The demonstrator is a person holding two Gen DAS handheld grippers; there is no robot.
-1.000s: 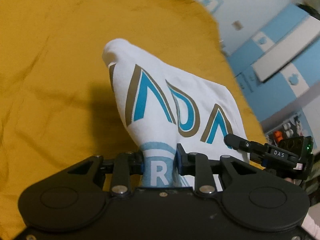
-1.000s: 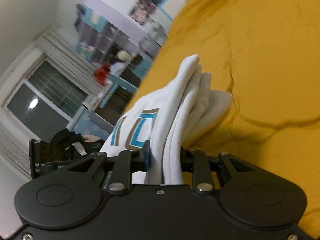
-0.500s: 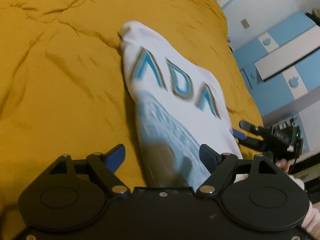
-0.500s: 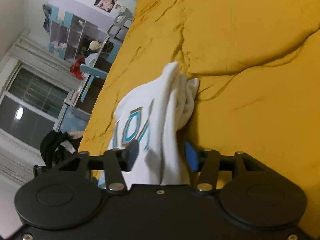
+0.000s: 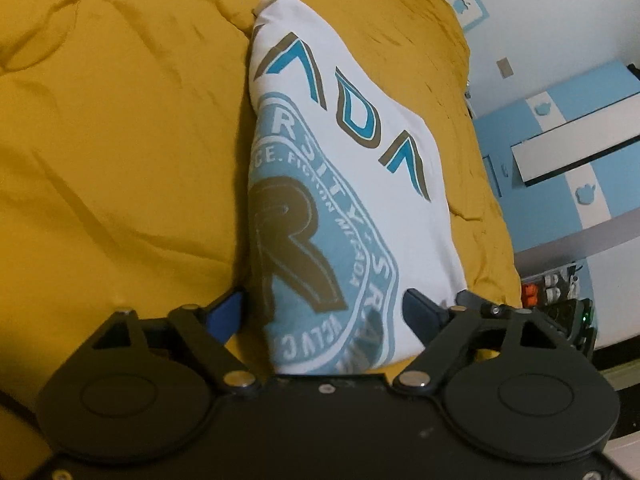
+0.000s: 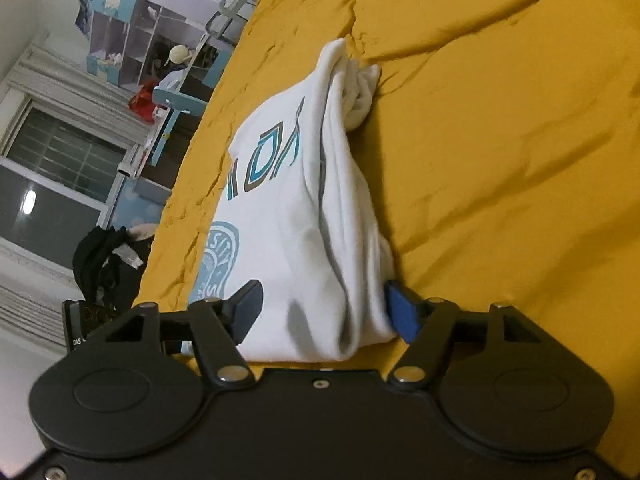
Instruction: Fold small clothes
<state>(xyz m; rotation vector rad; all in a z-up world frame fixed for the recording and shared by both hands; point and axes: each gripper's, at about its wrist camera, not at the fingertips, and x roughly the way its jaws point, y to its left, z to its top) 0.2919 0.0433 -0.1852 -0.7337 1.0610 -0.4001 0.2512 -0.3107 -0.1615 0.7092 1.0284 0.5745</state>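
A folded white T-shirt (image 5: 352, 160) with a blue and brown print lies on the yellow bedspread (image 5: 120, 140). My left gripper (image 5: 324, 312) is open, its blue-padded fingers standing on either side of the shirt's near edge. In the right wrist view the shirt (image 6: 304, 216) shows several stacked white layers. My right gripper (image 6: 324, 308) is open around its near end, with the fingers apart from the cloth. The right gripper's tip also shows at the right edge of the left wrist view (image 5: 568, 320).
The yellow bedspread (image 6: 500, 160) is creased all around the shirt. Beyond the bed edge stand a blue and white wardrobe (image 5: 572, 152), shelves and a chair (image 6: 172, 96), a window (image 6: 48, 184) and dark clothes (image 6: 104, 264).
Both grippers were shut on the shirt and held it up. They have opened and let it go, and the shirt now lies flat on the bedspread.
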